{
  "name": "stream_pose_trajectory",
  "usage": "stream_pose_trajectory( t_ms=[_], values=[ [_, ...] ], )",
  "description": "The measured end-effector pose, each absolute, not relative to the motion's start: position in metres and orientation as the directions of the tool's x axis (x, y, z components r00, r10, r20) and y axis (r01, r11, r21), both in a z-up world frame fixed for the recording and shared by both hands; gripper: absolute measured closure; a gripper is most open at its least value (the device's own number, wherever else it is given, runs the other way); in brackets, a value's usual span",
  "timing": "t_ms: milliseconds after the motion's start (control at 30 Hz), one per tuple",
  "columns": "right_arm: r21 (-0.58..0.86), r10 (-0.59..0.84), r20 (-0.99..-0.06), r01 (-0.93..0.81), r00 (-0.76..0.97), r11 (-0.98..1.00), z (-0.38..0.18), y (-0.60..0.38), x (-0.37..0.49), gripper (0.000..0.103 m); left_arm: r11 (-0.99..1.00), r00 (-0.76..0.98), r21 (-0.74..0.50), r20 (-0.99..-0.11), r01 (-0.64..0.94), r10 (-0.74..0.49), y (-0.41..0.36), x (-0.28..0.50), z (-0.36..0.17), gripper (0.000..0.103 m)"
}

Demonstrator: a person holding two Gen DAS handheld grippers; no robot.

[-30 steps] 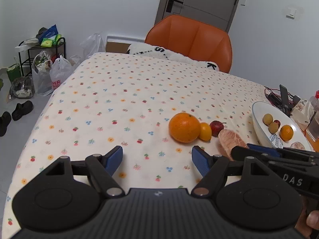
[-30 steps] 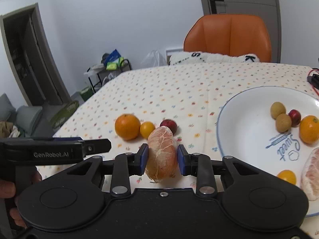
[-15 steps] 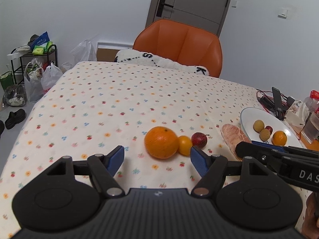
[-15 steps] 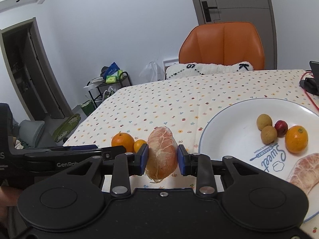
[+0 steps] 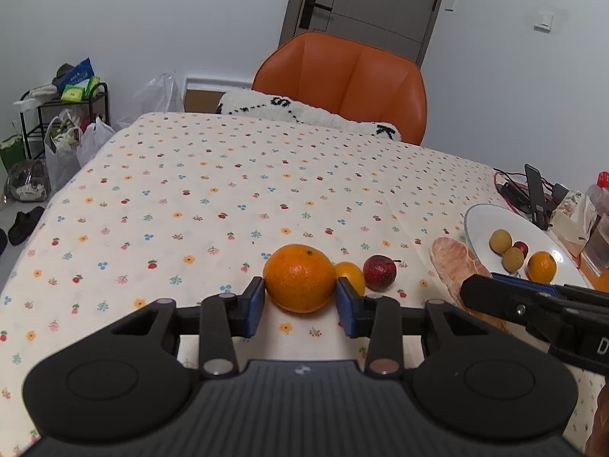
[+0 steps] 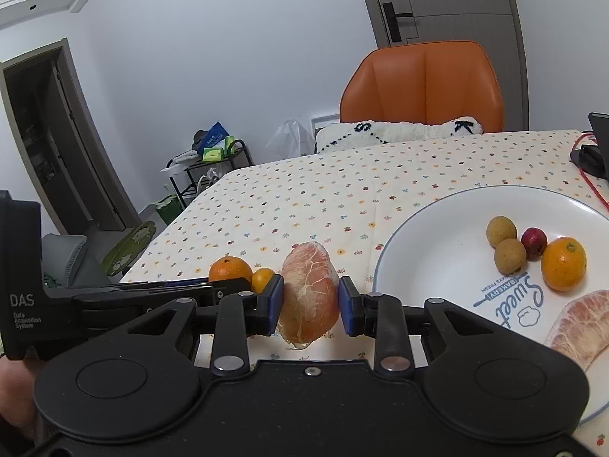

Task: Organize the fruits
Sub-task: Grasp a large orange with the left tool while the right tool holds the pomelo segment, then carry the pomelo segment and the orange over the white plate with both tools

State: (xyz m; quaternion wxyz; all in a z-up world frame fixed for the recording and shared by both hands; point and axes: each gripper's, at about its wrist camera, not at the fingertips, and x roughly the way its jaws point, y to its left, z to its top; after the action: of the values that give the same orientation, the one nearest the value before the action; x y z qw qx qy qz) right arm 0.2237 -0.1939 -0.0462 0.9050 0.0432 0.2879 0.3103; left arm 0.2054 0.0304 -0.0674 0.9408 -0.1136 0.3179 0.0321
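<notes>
Left claw [image 5: 300, 304]: blue pads are flanking the large dimpled orange [image 5: 299, 277] near the table's [image 5: 228, 175] front edge; whether they are touching its skin is hard to tell. Right claw [image 6: 311, 301]: it is clamping a peeled pomelo segment [image 6: 310, 289], pink and veined with white pith, held beside the glossy white plate's [image 6: 437, 243] left rim. A small smooth orange [image 5: 352, 272] is sitting half hidden behind the left claw's pad.
</notes>
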Motion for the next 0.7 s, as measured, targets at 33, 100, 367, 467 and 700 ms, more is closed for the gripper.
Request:
stream_pose_trajectory(
  t_ms=[33, 100, 367, 467, 700],
  values=[
    [0.257, 0.586, -0.494, -0.536, 0.642, 0.804, -0.046, -0.194, 0.223, 0.074, 0.972, 0.797, -0.194, -0.604, -0.133, -0.012, 0.03, 0.204, -0.067, 0.065],
    [0.256, 0.586, -0.493, -0.536, 0.643, 0.804, -0.046, -0.195, 0.221, 0.074, 0.971, 0.797, -0.2, -0.603, -0.133, -0.015, 0.03, 0.2, -0.066, 0.065],
    [0.256, 0.587, -0.491, -0.537, 0.644, 0.804, -0.044, -0.194, 0.218, 0.074, 0.973, 0.806, -0.201, -0.592, -0.116, -0.026, 0.029, 0.185, -0.058, 0.065],
    [0.256, 0.587, -0.491, -0.538, 0.644, 0.803, -0.043, -0.195, 0.215, 0.074, 0.972, 0.801, -0.205, -0.598, -0.112, -0.034, 0.028, 0.179, -0.056, 0.065],
    [0.256, 0.586, -0.489, -0.536, 0.646, 0.805, -0.043, -0.198, 0.211, 0.074, 0.973, 0.784, -0.206, -0.619, -0.107, -0.044, 0.029, 0.171, -0.058, 0.064]
  ],
)
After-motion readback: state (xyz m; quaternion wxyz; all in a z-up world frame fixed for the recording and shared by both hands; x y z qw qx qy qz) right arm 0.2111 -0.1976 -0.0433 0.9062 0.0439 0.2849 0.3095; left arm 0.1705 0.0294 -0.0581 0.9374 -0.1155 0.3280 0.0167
